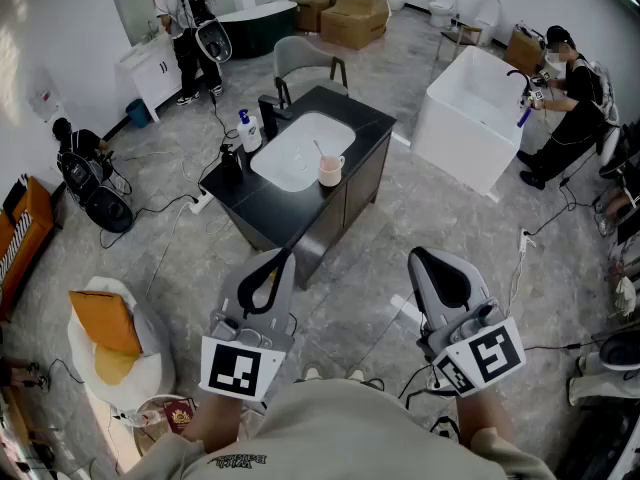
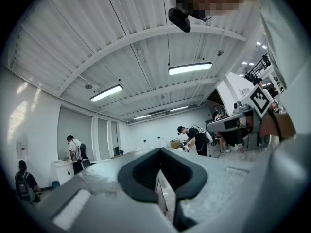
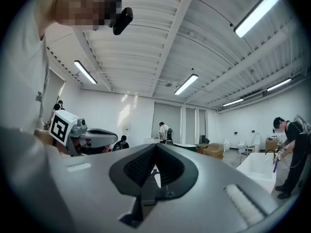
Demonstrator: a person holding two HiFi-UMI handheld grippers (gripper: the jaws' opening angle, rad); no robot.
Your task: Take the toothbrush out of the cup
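Claws both fully closed, empty: left claw [image 1: 288, 257] and right claw [image 1: 418, 258] well apart from the cup [image 1: 331, 171] on the counter [image 1: 285, 206].

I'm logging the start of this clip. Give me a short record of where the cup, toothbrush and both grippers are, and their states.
cup: pink, upright on the counter, at the sink edge
toothbrush: standing in the cup
left gripper: shut, empty, well short of the counter
right gripper: shut, empty, well short of the counter
task: not yet begun
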